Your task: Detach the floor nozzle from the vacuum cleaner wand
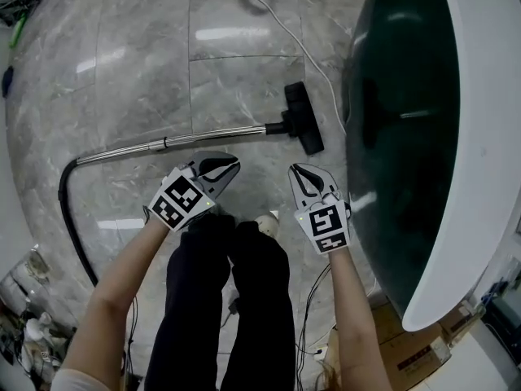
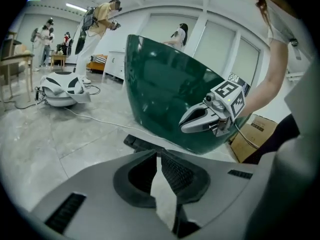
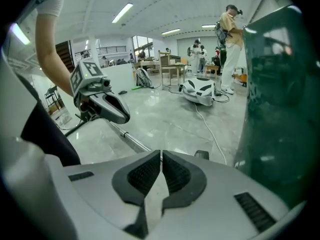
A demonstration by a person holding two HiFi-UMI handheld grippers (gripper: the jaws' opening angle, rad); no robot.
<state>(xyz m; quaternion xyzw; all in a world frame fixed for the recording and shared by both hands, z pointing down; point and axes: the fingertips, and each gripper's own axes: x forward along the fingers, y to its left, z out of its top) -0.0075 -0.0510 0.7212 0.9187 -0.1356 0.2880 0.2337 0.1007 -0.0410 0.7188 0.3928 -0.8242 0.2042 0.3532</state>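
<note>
The black floor nozzle [image 1: 303, 118] lies on the marble floor, joined to the chrome wand [image 1: 175, 142], which runs left to a black hose [image 1: 68, 210]. My left gripper [image 1: 231, 166] hovers just in front of the wand, shut and empty. My right gripper [image 1: 299, 174] hangs below the nozzle, also shut with nothing in it. In the left gripper view the closed jaws [image 2: 157, 156] point toward a dark edge of the nozzle [image 2: 136, 142]. From the right gripper view, the wand [image 3: 131, 140] and a corner of the nozzle [image 3: 201, 155] show past the closed jaws [image 3: 161, 155].
A large dark green rounded body with a white rim [image 1: 407, 129] fills the right side. A white cord [image 1: 305, 51] runs past the nozzle to the white vacuum body [image 3: 200, 91]. My legs [image 1: 232, 300] stand below the grippers. Cardboard boxes [image 1: 407, 357] sit at the lower right; people stand far off.
</note>
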